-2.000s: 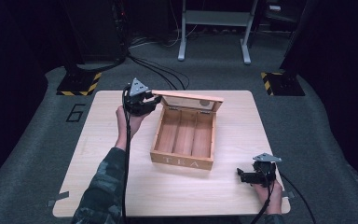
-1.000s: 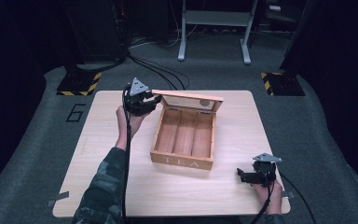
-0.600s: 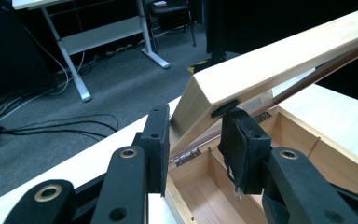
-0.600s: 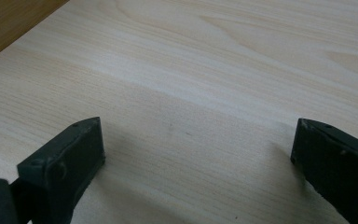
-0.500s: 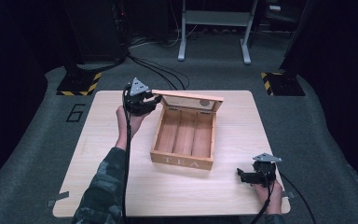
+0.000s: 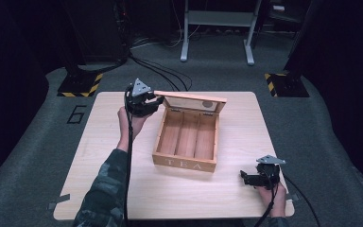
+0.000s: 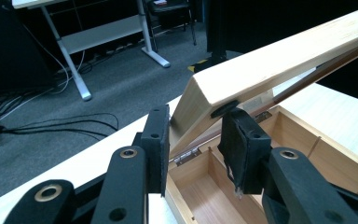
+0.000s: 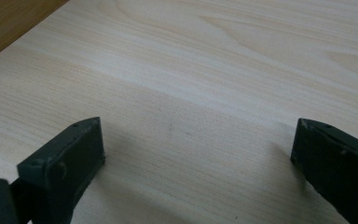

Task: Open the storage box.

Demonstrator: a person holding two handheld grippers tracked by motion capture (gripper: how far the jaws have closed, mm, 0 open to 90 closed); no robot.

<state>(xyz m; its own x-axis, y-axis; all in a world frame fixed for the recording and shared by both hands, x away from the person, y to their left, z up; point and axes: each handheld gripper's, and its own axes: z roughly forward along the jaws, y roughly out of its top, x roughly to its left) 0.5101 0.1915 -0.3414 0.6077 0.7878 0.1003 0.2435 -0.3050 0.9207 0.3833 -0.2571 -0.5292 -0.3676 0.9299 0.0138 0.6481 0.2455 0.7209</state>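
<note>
A wooden tea box marked TEA stands in the middle of the table; its three compartments look empty. Its glass-paned lid is raised at the far side. My left gripper is at the lid's left corner. In the left gripper view the lid slants up to the right, with that gripper shut on its corner, one pad on each side. My right gripper rests near the table's front right corner, apart from the box. In the right gripper view this gripper stands wide open over bare wood.
Beyond the table, grey carpet carries black cables, two yellow-and-black striped bases and a white desk frame. A "6" is marked on the floor at the left. Bare tabletop lies left and right of the box.
</note>
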